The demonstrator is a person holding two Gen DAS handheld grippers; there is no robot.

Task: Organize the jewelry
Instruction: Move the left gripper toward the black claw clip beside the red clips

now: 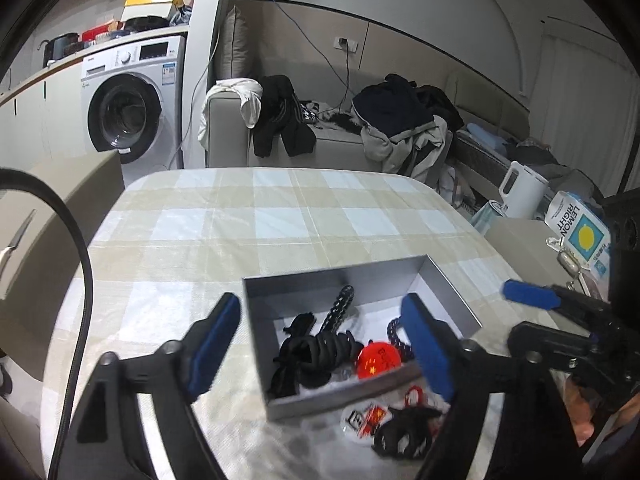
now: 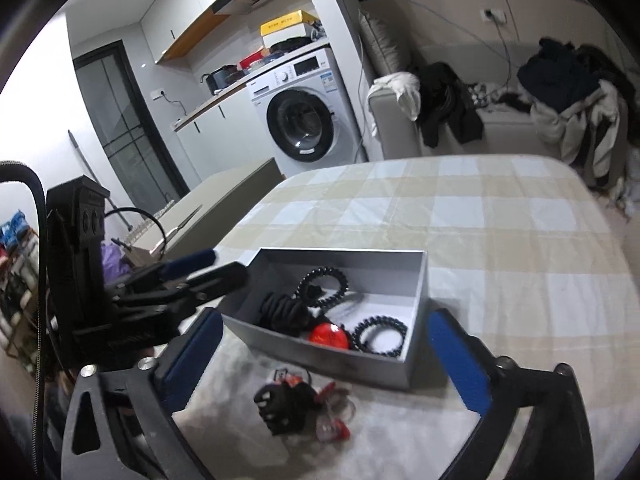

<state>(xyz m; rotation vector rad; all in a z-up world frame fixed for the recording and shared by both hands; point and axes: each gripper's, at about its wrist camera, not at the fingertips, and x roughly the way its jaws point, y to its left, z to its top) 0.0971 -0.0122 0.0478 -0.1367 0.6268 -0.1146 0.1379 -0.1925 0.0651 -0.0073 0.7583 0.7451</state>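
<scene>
A grey open box (image 1: 360,276) (image 2: 416,276) sits on the checked tablecloth and holds black beaded bracelets (image 2: 380,336), black hair ties (image 1: 320,348) and a round red badge (image 1: 378,360) (image 2: 330,336). Outside the box, near its front edge, lies a small pile: a black hair tie (image 2: 280,402) (image 1: 404,434) with red and clear badges (image 2: 332,426) (image 1: 364,420). My left gripper (image 1: 324,340) is open and empty, its fingers straddling the box. My right gripper (image 2: 324,364) is open and empty above the loose pile. It also shows in the left wrist view (image 1: 532,312).
The table (image 1: 280,216) has a beige and white checked cloth. Behind it are a sofa with heaped clothes (image 1: 400,120) and a washing machine (image 1: 128,108). A white kettle (image 1: 520,192) and a lemon-printed packet (image 1: 580,232) stand to the right.
</scene>
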